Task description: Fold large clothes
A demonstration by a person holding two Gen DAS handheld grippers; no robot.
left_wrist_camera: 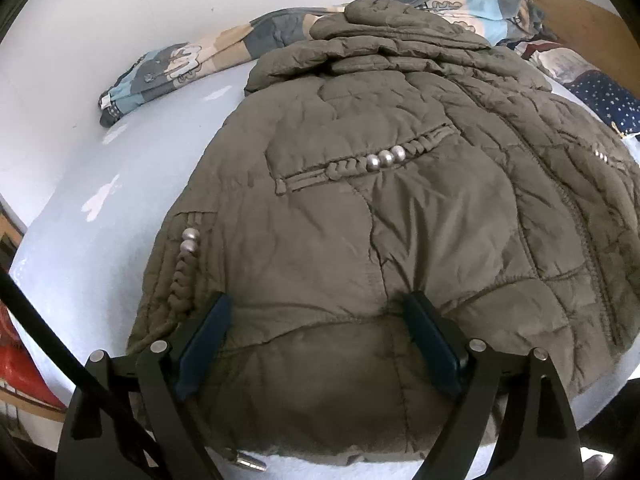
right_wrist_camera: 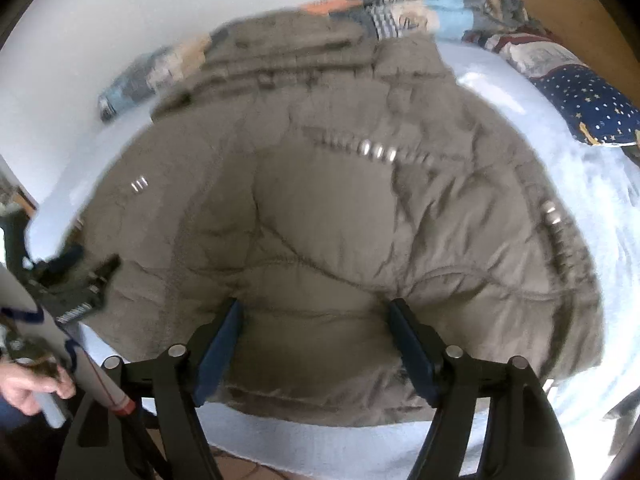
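Only the right view shows a hand (right_wrist_camera: pixel 28 390) low at the left edge, gripping a white handle, with the left gripper (right_wrist_camera: pixel 86 262) near it at the coat's left side. That view is blurry. The left view is sharp and shows a small metal zip pull (left_wrist_camera: pixel 248 462) at the coat's near hem.

The coat (left_wrist_camera: pixel 360 220) is big, puffy and olive brown, with stitched squares all over. It lies spread flat on the bed (left_wrist_camera: pixel 100 168), filling most of it. Its top part is bunched up at the far end. Shiny silver beads (left_wrist_camera: pixel 386 158) sit in a row on braided cord at the coat's pocket.

The bed sheet is pale blue and smooth. Behind the coat lies a crumpled quilt (left_wrist_camera: pixel 192 60) with blue, grey and cream patches. Right of the coat is a dark blue pillow (right_wrist_camera: pixel 588 104) with small stars. A white wall (left_wrist_camera: pixel 120 8) stands behind the quilt.

The left gripper (left_wrist_camera: pixel 320 312) has its jaws wide apart over the coat's near hem. The right gripper (right_wrist_camera: pixel 316 316) is spread apart too, above the hem, holding nothing.
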